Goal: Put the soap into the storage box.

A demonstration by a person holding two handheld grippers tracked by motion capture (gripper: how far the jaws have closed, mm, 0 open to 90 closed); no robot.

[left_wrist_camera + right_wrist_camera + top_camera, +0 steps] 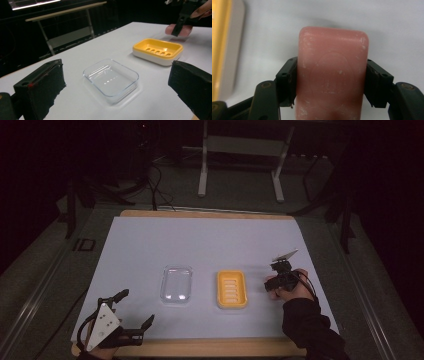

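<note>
A pink bar of soap (333, 70) is clamped between the black jaws of my right gripper (332, 82), which is shut on its two long sides. In the high view this gripper (276, 283) is just right of the yellow soap dish (232, 289), low over the table. The soap (178, 30) also shows beyond the yellow dish (158, 50) in the left gripper view. A clear plastic dish (176, 284) lies empty left of the yellow one. My left gripper (134, 308) stands open near the table's front left, pointing at the clear dish (111, 80), with nothing between its jaws.
The white table top (210, 240) has a wooden edge (200, 347) along the front. The yellow dish's side (219, 50) runs down the left of the right gripper view. A metal stand (240, 165) and cables are on the floor behind the table.
</note>
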